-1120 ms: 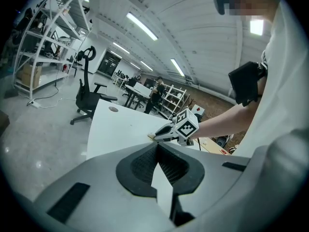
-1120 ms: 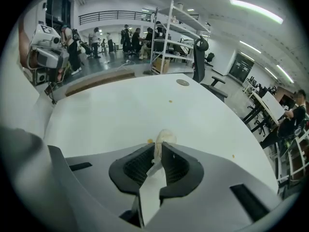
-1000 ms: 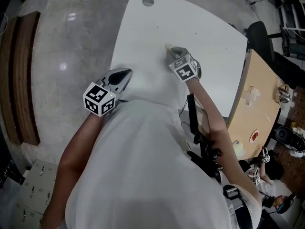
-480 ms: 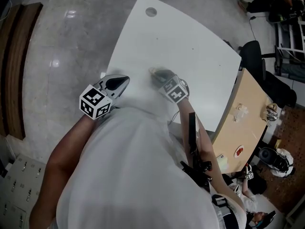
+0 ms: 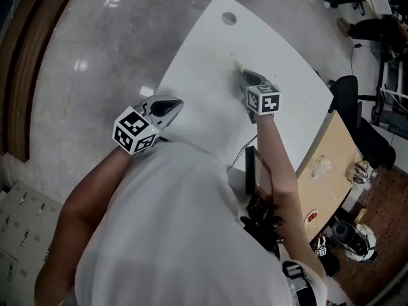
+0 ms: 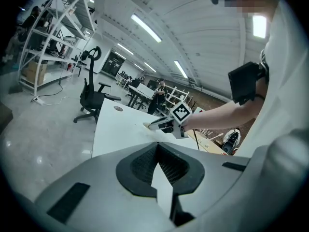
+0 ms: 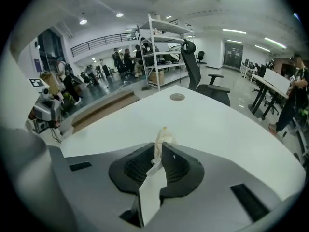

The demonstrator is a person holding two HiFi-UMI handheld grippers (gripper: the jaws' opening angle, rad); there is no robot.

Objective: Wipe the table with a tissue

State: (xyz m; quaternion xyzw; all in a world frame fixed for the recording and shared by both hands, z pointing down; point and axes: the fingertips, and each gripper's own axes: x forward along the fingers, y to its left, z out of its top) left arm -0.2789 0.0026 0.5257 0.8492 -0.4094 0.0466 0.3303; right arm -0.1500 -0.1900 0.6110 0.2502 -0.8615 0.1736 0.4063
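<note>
Big white desk (image 5: 204, 56) with curved edges. Left tongs (image 5: 173, 104) are closed with nothing in them, over the desk's near left edge. Right tongs (image 5: 243, 74) are out mid-desk, clamped on a crumpled tissue (image 5: 236, 64) that looks like it's touching the top, on the near side of the round cable hole (image 5: 229, 18). The marker cube (image 5: 262, 99) on the right tongs shows black-and-white square codes.

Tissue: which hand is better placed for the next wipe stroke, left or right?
Right. The right tongs are shut on the tissue and reach out over the table. The left tongs are shut on nothing, back by the table's near edge.
</note>
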